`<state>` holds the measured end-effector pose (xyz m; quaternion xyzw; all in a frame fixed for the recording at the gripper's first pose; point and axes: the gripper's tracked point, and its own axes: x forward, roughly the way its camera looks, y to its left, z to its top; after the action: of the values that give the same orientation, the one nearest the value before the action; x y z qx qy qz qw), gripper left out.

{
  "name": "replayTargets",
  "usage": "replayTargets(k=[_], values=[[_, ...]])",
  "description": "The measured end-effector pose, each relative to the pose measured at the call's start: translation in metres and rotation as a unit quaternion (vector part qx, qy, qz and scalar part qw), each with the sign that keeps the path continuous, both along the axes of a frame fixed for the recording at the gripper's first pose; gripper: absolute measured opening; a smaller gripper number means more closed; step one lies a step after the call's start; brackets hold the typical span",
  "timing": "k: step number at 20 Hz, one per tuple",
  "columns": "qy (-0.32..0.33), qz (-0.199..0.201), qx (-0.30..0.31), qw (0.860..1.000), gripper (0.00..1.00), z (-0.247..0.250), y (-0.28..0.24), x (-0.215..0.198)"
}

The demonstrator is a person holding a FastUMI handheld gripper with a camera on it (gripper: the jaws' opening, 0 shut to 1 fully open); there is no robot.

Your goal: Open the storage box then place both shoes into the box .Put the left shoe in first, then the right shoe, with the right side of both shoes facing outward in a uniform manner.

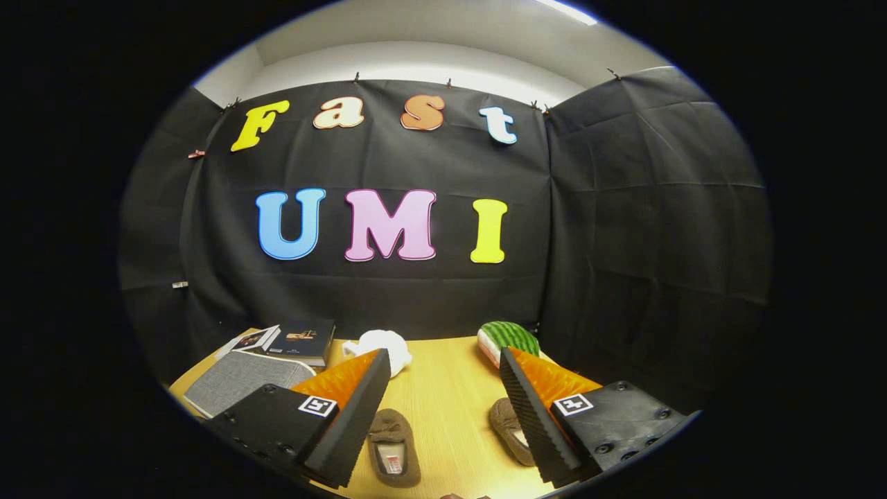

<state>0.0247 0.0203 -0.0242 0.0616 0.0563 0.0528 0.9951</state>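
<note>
My gripper (pixel 443 360) is open, held above the wooden table (pixel 447 388), with nothing between its fingers. Two brown slippers lie on the table below it. One slipper (pixel 393 447) rests beside the left finger (pixel 360 409), its opening facing up. The other slipper (pixel 511 430) is partly hidden behind the right finger (pixel 530 409). A grey fabric storage box (pixel 242 378) with its lid closed sits to the left, beyond the left finger.
Books (pixel 291 341) lie behind the grey box at the back left. A white object (pixel 382 346) sits near the back middle of the table, and a watermelon-patterned object (pixel 509 339) lies at the back right. Black cloth walls the booth on all sides.
</note>
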Motion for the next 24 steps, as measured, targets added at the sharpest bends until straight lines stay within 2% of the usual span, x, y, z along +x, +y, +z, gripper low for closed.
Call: replayTargets(k=[3, 7, 9, 11, 14, 19, 24], values=[[0.018, 0.024, 0.009, 1.000, 0.97, -0.005, 0.014, 0.008], [0.070, 0.082, 0.030, 0.994, 0.97, -0.023, 0.043, 0.016], [0.109, 0.118, 0.056, 0.985, 0.98, -0.032, 0.062, 0.019], [0.149, 0.158, 0.098, 0.971, 0.99, -0.039, 0.082, 0.019], [0.225, 0.204, 0.153, 0.941, 0.99, -0.063, 0.110, 0.019], [0.320, 0.261, 0.201, 0.888, 0.98, -0.102, 0.145, 0.002], [0.383, 0.342, 0.243, 0.823, 0.99, -0.119, 0.184, -0.028]])
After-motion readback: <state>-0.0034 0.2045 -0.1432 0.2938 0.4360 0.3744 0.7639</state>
